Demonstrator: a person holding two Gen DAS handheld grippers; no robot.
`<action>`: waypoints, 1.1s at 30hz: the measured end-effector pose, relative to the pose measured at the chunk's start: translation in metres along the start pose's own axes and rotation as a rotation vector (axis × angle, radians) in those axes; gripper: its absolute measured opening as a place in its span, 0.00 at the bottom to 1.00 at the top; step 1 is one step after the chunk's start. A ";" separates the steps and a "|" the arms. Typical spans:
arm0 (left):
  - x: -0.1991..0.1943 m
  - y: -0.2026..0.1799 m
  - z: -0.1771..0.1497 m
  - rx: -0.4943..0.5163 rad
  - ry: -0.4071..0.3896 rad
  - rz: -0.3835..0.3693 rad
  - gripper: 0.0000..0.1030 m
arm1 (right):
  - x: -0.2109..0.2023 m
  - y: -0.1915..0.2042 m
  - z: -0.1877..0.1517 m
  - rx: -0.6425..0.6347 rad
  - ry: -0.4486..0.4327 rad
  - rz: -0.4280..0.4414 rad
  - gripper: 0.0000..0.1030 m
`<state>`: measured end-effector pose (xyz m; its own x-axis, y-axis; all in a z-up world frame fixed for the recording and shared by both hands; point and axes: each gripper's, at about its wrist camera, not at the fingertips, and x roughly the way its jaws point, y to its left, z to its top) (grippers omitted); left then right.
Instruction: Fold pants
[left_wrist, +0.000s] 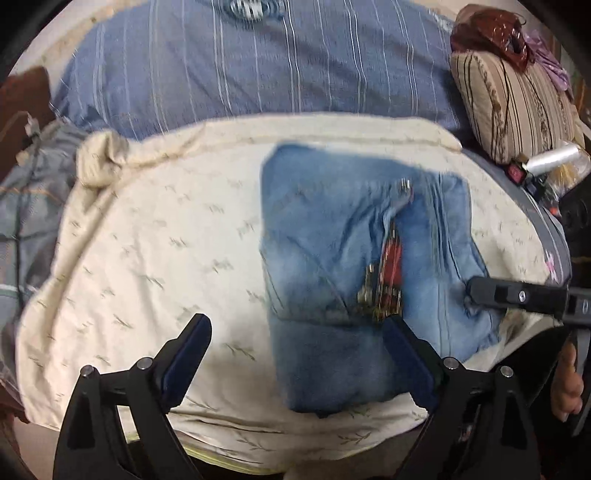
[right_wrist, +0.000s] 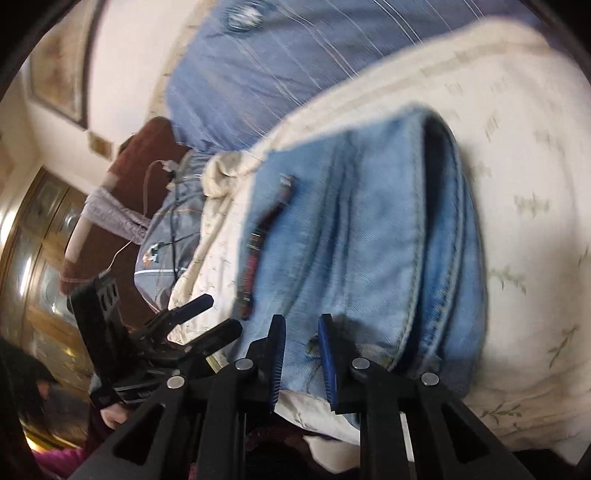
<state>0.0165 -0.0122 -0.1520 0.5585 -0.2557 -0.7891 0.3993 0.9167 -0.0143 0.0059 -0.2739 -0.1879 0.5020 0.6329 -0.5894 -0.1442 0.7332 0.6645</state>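
Cream bedspread, folded jeans between wide left tongs, narrowed right tongs

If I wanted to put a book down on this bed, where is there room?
Left of the jeans, the cream blanket lies bare up to its rolled edge. The right side is crowded: the right gripper, a striped pillow and small clutter.

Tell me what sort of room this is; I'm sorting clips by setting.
Most likely a bedroom: the jeans lie on a bed's cream quilt, with a striped blue duvet and a pillow behind.
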 end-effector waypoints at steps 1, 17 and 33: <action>-0.004 0.000 0.002 0.004 -0.013 0.019 0.92 | -0.002 0.005 0.000 -0.019 -0.011 0.002 0.21; -0.019 0.012 0.016 0.022 -0.095 0.182 0.92 | -0.005 0.011 0.004 -0.018 -0.073 -0.054 0.20; -0.008 0.019 0.017 0.013 -0.079 0.217 0.92 | 0.020 -0.001 0.008 0.040 -0.007 -0.134 0.21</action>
<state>0.0321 0.0022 -0.1356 0.6875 -0.0769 -0.7221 0.2725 0.9490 0.1584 0.0233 -0.2640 -0.1969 0.5207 0.5283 -0.6707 -0.0418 0.8004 0.5980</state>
